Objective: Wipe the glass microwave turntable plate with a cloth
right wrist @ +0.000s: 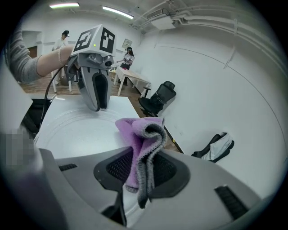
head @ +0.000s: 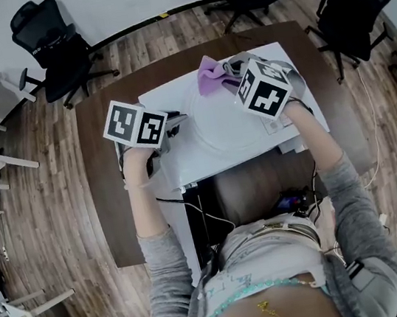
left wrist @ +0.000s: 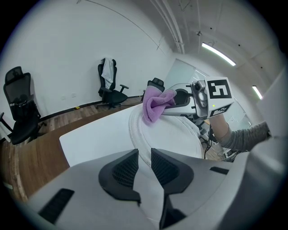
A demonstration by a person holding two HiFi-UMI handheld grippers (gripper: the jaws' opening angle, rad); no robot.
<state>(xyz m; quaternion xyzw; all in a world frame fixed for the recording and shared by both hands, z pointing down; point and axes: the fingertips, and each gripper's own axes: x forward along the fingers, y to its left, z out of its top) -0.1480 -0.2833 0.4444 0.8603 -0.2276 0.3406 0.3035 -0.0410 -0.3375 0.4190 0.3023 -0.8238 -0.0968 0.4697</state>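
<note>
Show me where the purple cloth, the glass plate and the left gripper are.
cloth (right wrist: 131,133): right gripper view, on its purple fold.
plate (head: 216,130): head view, on the bare middle of the glass.
left gripper (left wrist: 144,152): left gripper view, midway between its fingertips.

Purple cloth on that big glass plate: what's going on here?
A person works two handheld grippers at a table. The left gripper clamps the near rim of the glass turntable plate, steadying it. The right gripper pinches a purple cloth and presses it on the plate's far side, apparently wiping.
</note>
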